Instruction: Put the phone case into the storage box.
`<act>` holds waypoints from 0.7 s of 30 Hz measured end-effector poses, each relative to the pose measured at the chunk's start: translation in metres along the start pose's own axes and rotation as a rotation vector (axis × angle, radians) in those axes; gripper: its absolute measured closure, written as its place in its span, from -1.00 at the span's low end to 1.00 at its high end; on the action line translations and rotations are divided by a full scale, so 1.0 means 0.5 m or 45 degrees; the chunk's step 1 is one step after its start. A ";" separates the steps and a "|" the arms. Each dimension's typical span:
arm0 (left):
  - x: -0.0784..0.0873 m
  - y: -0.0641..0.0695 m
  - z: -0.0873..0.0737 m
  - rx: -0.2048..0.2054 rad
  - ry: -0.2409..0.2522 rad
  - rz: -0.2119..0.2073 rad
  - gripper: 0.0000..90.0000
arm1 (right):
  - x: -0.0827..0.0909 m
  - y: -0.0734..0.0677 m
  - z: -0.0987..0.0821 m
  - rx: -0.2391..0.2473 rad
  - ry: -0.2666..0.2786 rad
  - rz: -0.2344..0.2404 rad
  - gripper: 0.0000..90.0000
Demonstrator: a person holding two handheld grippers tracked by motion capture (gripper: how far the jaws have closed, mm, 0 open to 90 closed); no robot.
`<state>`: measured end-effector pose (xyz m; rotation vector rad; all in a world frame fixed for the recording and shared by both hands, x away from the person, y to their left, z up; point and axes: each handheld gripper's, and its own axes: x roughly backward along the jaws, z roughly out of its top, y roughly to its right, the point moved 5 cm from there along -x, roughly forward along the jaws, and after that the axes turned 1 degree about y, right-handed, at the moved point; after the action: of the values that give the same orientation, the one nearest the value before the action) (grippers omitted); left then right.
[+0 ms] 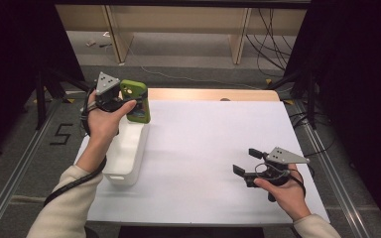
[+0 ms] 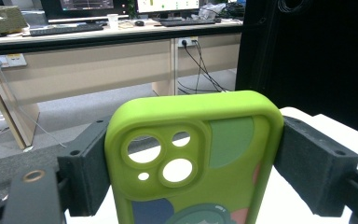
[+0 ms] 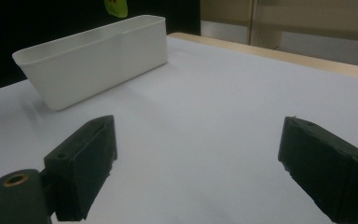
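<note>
My left gripper (image 1: 131,101) is shut on a lime-green phone case (image 1: 136,100) and holds it in the air above the far end of a white plastic bin (image 1: 126,148). In the left gripper view the case (image 2: 193,163) stands upright between the two black jaws, which press on its sides; its camera holes show. My right gripper (image 1: 248,162) rests low over the white table (image 1: 203,144) at the right, open, with nothing between its jaws. The right gripper view looks across the table at the bin (image 3: 93,60), with a corner of the green case (image 3: 116,7) above it.
The white sheet covers the table; a wooden strip (image 1: 213,94) shows along its far edge. Beyond it are desk legs and loose cables (image 1: 273,44) on the floor. Dark frames stand at both sides.
</note>
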<state>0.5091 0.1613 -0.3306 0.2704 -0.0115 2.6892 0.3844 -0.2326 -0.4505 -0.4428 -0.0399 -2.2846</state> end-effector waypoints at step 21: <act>-0.006 -0.018 -0.007 -0.007 -0.019 0.024 -0.61 | 0.000 0.000 0.000 -0.002 0.002 0.003 -0.72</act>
<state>0.5151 0.1683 -0.3348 0.2900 -0.0260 2.7058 0.3844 -0.2324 -0.4505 -0.4414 -0.0370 -2.2828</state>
